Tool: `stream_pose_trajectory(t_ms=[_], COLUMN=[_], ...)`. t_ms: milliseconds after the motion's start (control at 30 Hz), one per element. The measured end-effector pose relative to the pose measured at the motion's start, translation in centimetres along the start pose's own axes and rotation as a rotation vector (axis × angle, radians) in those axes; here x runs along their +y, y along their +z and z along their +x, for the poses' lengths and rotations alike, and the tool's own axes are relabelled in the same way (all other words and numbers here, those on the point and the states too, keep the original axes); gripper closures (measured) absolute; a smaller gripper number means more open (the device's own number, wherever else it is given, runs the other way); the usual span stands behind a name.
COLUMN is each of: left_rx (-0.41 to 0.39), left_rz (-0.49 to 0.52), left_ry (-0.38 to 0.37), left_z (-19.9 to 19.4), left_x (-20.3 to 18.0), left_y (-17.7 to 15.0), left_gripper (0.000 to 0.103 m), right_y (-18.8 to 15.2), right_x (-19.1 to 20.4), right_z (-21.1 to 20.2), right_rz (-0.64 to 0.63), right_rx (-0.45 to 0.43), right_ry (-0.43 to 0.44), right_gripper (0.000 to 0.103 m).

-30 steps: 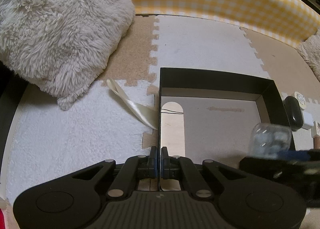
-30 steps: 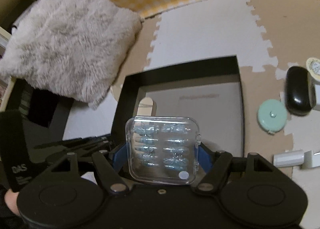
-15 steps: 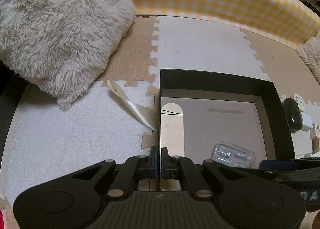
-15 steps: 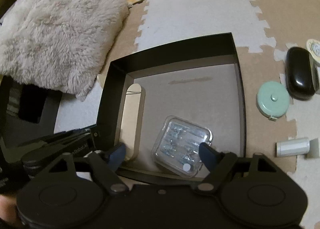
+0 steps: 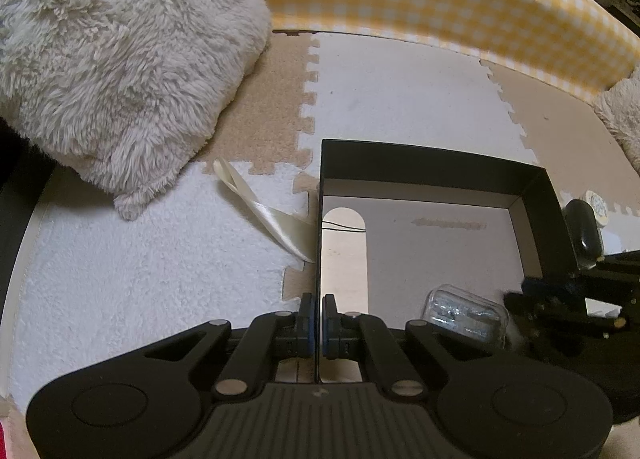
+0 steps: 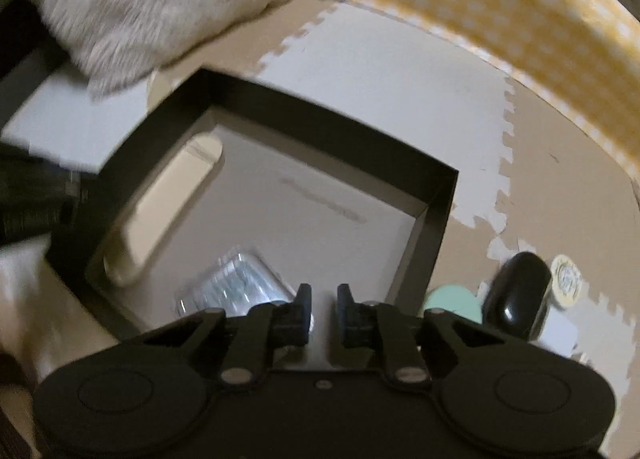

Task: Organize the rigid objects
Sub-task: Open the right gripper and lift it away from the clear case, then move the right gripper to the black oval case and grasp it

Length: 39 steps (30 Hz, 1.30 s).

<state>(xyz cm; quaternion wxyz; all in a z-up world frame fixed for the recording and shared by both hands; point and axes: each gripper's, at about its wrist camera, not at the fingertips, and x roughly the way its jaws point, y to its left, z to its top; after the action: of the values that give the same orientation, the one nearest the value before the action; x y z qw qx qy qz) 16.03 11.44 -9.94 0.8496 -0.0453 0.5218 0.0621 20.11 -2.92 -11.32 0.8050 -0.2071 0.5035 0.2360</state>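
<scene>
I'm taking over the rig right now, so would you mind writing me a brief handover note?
Left gripper: shut on the left wall of the black box, steadying it.
Right gripper: shut and empty, over the box's near edge.
Done: the clear plastic case lies on the box floor, near the front.
Left: the black oval case, mint round tape measure and small round tin sit on the mat right of the box, not yet boxed.

Left tongs [image 5: 319,323]: jaws pinched on the left wall of a black box [image 5: 432,167]. Clear plastic case [image 5: 464,317] lying inside the box, near corner. Cream ribbon [image 5: 260,211] on the foam floor mat [image 5: 400,99], touching the box. Fluffy cushion [image 5: 112,59] far left. Right tongs [image 5: 560,311] at the box's right edge.
</scene>
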Motion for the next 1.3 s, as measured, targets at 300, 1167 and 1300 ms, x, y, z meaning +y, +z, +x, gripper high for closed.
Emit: stream_pose_trajectory(t_ms=[300,1167,1300], left_rx=[0.0,0.0,0.0], left_rz=[-0.002,-0.004,-0.004], left_ry=[-0.002,-0.004,-0.004], left_z=[0.0,0.0,0.0], left_x=[0.1,0.2,0.2], left_y=[0.0,0.0,0.0], left_gripper=[0.1,0.1,0.1], right_y=[0.3,-0.3,-0.3], right_x=[1.0,-1.8,-3.2], right_z=[0.7,-3.8,-5.7], right_rz=[-0.136,0.155,0.197], right_rx=[0.045,-0.05,-0.125], right_ry=[0.016,0.291,0.278], right_gripper=[0.083,0.037,0.019])
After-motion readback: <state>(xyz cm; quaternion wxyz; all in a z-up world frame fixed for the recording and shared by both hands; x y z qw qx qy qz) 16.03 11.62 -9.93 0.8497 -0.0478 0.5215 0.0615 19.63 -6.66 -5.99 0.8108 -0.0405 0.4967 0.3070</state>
